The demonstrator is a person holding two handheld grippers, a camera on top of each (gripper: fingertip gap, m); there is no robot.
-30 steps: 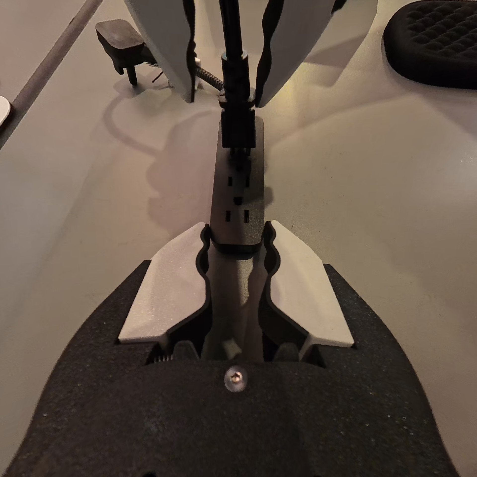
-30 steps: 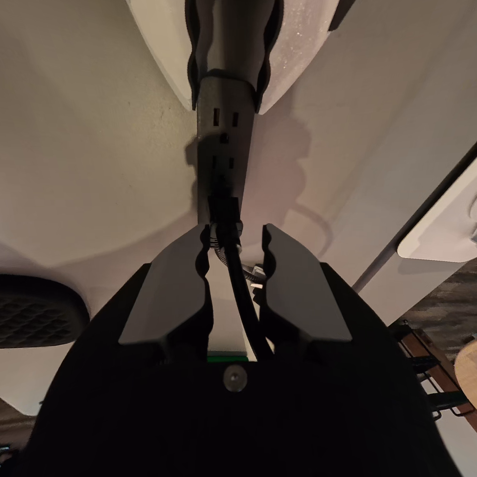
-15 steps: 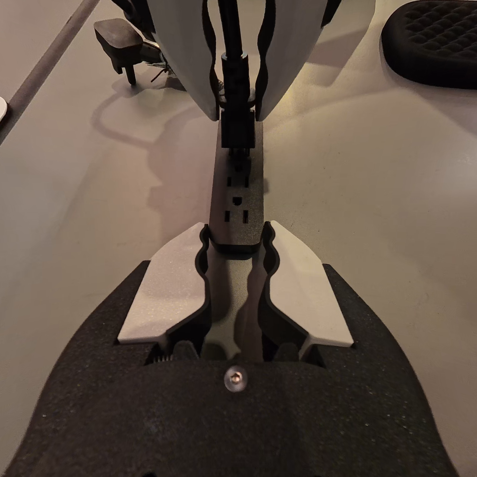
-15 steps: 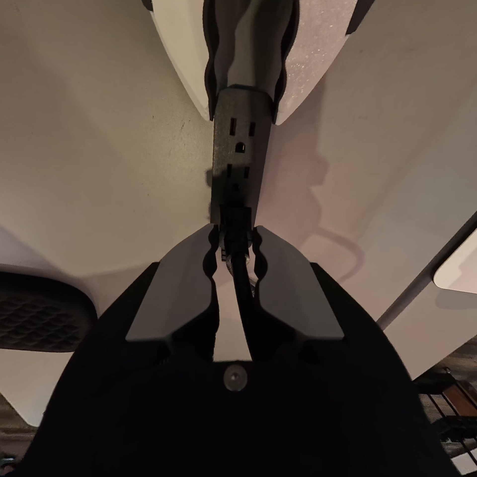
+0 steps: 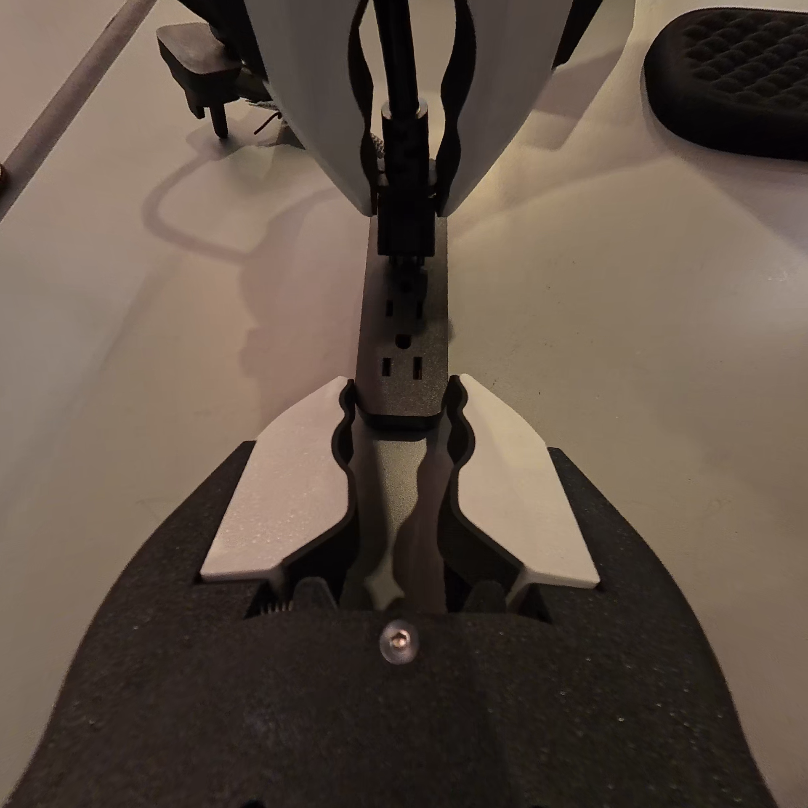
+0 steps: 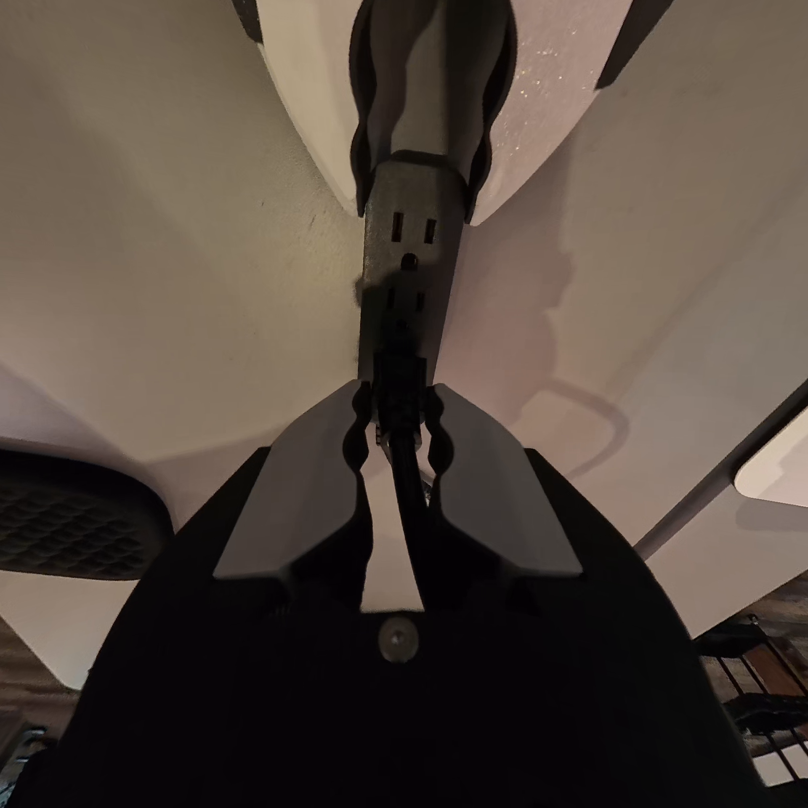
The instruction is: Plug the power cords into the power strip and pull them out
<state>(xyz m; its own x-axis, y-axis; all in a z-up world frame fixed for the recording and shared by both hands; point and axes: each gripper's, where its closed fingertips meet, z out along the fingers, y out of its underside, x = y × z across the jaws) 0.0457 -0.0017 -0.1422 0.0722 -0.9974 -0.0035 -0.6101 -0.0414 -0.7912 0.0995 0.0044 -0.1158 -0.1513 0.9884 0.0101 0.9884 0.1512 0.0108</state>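
Bare table [image 5: 612,350] flanks power strip [image 5: 404,350]; loose plug [image 5: 196,52], black pad [image 5: 734,78] farther off.

I see the power strip [image 5: 404,350] looks like dark matt plastic with a fine grainy top. My left gripper [image 5: 402,395] has white fingers [image 5: 297,476] that look like rough, speckled plastic, and its black body feels-like-foam rough. A shiny metal screw [image 5: 398,648] sits in it. The black plug [image 5: 404,210] looks like smooth plastic. The table [image 5: 612,350] is pale, smooth and matt. The black pad [image 5: 734,78] is bumpy.
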